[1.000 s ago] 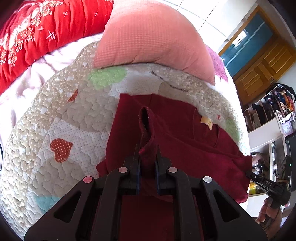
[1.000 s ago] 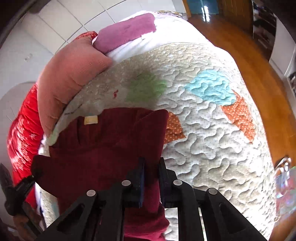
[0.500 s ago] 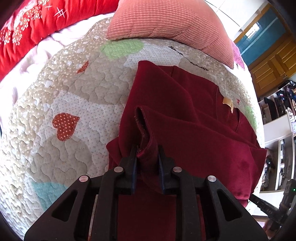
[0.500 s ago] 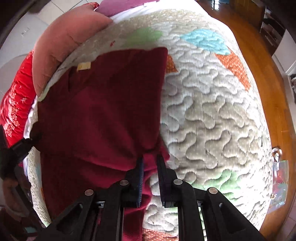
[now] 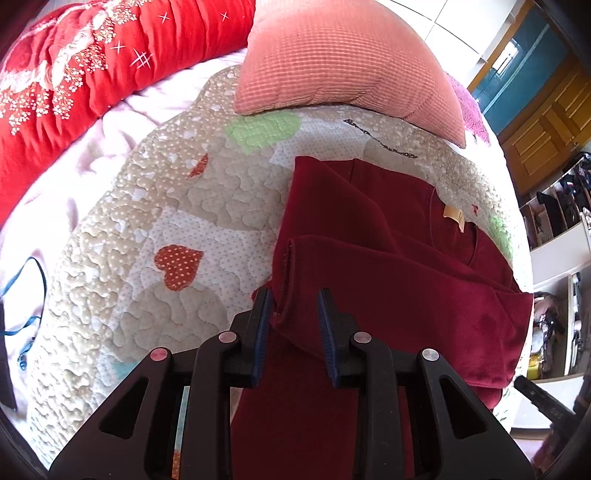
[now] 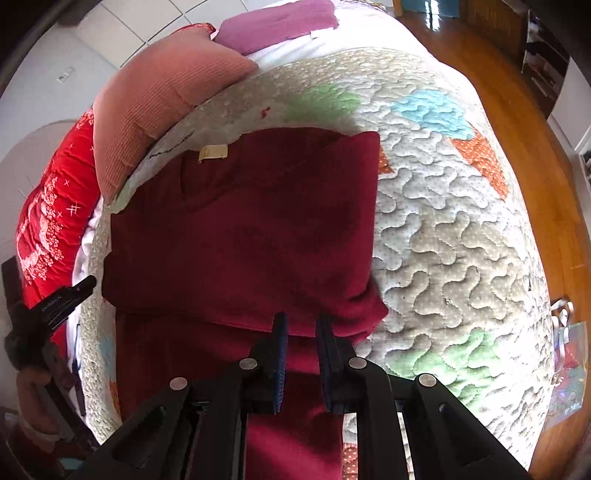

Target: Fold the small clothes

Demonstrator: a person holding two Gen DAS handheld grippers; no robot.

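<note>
A dark red sweater (image 5: 388, 258) with a tan neck label (image 5: 453, 218) lies partly folded on the quilt. Its sleeve cuff (image 5: 291, 266) lies flat between the parting jaws of my left gripper (image 5: 293, 295), touching the left pad only. In the right wrist view the sweater (image 6: 251, 229) shows a folded near edge. My right gripper (image 6: 299, 319) sits narrow on that edge, with red cloth between its pads. The left gripper (image 6: 55, 299), with the hand that holds it, shows at the far left.
The heart-patterned quilt (image 5: 166, 221) covers the bed. A pink pillow (image 5: 343, 62) and a red blanket (image 5: 74, 74) lie beyond the sweater. A purple cloth (image 6: 277, 26) sits at the bed's head. Wooden floor (image 6: 517, 110) runs along the right side, and shelves (image 5: 554, 221) stand past it.
The left jaws have spread and the sleeve, pinched upright before, now lies flat on the sweater. The right gripper has drawn back to the sweater's near edge.
</note>
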